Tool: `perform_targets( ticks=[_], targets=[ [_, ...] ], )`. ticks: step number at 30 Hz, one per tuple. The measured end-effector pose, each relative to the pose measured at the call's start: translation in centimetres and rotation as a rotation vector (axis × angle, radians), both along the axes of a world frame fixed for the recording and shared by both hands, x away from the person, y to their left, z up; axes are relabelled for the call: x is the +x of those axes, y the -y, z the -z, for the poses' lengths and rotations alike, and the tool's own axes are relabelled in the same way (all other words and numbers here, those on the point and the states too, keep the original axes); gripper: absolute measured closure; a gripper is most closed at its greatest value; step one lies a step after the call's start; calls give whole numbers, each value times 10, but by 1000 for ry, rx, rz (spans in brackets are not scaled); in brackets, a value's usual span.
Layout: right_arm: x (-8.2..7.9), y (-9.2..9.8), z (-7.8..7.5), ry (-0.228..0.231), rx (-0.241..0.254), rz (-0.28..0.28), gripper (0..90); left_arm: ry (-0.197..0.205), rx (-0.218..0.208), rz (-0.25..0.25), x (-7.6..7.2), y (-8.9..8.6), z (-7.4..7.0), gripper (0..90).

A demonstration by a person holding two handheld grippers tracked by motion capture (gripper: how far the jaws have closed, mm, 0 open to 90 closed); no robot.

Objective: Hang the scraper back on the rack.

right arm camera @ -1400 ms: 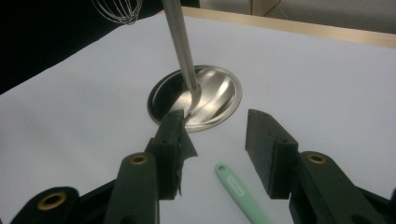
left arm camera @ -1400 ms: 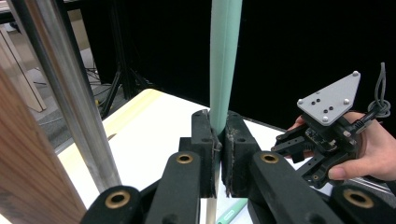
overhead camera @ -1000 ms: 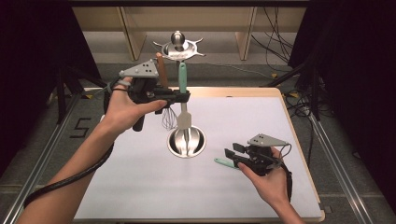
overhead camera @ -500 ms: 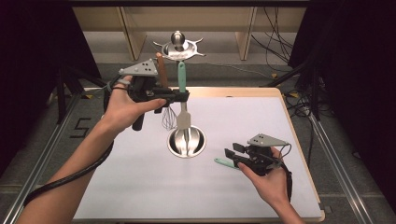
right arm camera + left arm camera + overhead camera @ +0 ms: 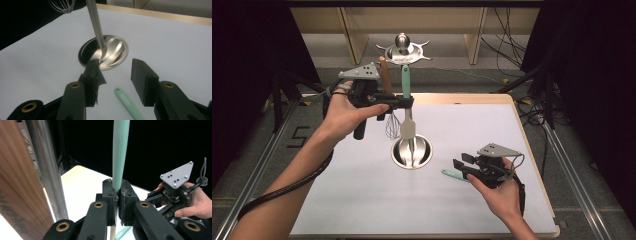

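The left gripper (image 5: 404,102) holds a spatula (image 5: 406,107) upright over the middle of the surface (image 5: 337,200), its fingers (image 5: 110,195) clamped narrow on the lower part of the teal handle, with the pale blade hanging just above a steel bowl (image 5: 412,151). The spatula looks light; the handle is probably rubbery and grips well, while the blade is likely soft and would bend if pushed against the bowl. The hold sits low on the handle, near the blade, which should keep it from swinging. Pressed in beside it on the same hand are a whisk (image 5: 393,125), whose wire head hangs close to the blade, and a wooden handle (image 5: 385,75); both crowd any lowering into the bowl, and a steel rod (image 5: 96,25) already stands in the bowl. The bowl is smooth and shallow, so it may slide if nudged. The right gripper (image 5: 467,167) rests near the right edge with fingers (image 5: 143,80) wide and empty, astride a second teal handle (image 5: 127,102) lying flat on the surface between it and the bowl.
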State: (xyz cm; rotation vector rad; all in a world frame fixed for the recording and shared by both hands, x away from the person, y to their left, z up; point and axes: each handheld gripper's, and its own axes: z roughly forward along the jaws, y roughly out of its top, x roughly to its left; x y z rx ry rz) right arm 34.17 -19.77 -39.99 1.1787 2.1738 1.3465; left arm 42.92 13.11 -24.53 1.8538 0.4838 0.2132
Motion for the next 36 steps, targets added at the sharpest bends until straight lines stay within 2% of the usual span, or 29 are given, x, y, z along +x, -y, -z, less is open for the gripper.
perform_targets(
  ticks=[3, 4, 5, 7, 10, 12, 13, 15, 16, 17, 18, 20, 21, 24, 25, 26, 27, 28, 29, 30, 32, 33, 34, 35, 36],
  targets=[
    [-1, -2, 0, -26, 25, -6, 591, 2, 2, -6, 1, 0, 1, 835],
    [0, -1, 0, 0, 2, -2, 591, -8, -1, -13, 1, 1, 1, 834],
    [0, -1, 1, -8, 17, -10, 591, -24, -9, -24, 0, 1, 2, 833],
    [-1, -1, -1, -23, 13, 1, 591, 17, 3, -6, 5, 0, 2, 828],
    [-3, -2, 0, -47, 44, 7, 591, 7, -2, -28, 4, 1, 2, 825],
    [-3, -2, 0, -51, 48, 11, 590, -1, -7, -34, 3, 2, 3, 824],
    [-4, -2, -1, -56, 37, 15, 590, 8, -1, -33, 4, 2, 3, 823],
    [-4, -2, -1, -54, 39, 14, 591, -4, -2, -54, 2, 2, 3, 820],
    [-4, -2, -1, -58, 41, 14, 591, 14, 2, -46, 4, 2, 3, 817],
    [-4, -2, -1, -55, 36, 15, 591, 60, 23, -33, 7, 1, 2, 815],
    [-4, -2, -1, -56, 36, 15, 591, 46, 22, -48, 5, 1, 2, 813],
    [-4, -2, -1, -56, 38, 15, 591, 46, 21, -56, 4, 1, 2, 810],
    [-3, -1, 0, -39, 30, 15, 591, 41, 17, -62, 3, 2, 2, 808],
    [-3, -1, -1, -41, 27, 16, 591, 48, 22, -72, 1, 2, 2, 786],
    [-4, -2, -1, -58, 37, 15, 591, 72, 23, -57, 2, 2, 2, 775],
    [-4, -2, 0, -54, 40, 15, 591, 58, 22, -76, -1, 2, 2, 762],
    [-4, -2, -1, -58, 42, 15, 590, 96, 33, -54, 1, 2, 2, 750],
    [-4, -2, -1, -57, 34, 14, 590, 118, 44, -57, 1, 2, 2, 734],
    [-4, -1, 0, -52, 32, 14, 590, 100, 39, -82, -3, 2, 2, 714],
    [-4, -1, 0, -49, 36, 14, 590, 101, 37, -89, -4, 2, 3, 695],
    [-3, -1, 0, -37, 29, 16, 589, 143, 44, -96, -7, 1, 2, 641],
    [-4, -1, -1, -58, 30, 18, 589, 165, 53, -101, -8, 0, 2, 613],
    [-4, 0, -1, -59, 26, 19, 588, 174, 51, -111, -10, -1, 2, 575],
    [-4, 0, -1, -55, 28, 19, 588, 162, 44, -137, -14, -1, 3, 554],
    [-2, 3, -2, -23, -10, 10, 587, 167, 36, -157, -18, -2, 4, 535]
  ],
)
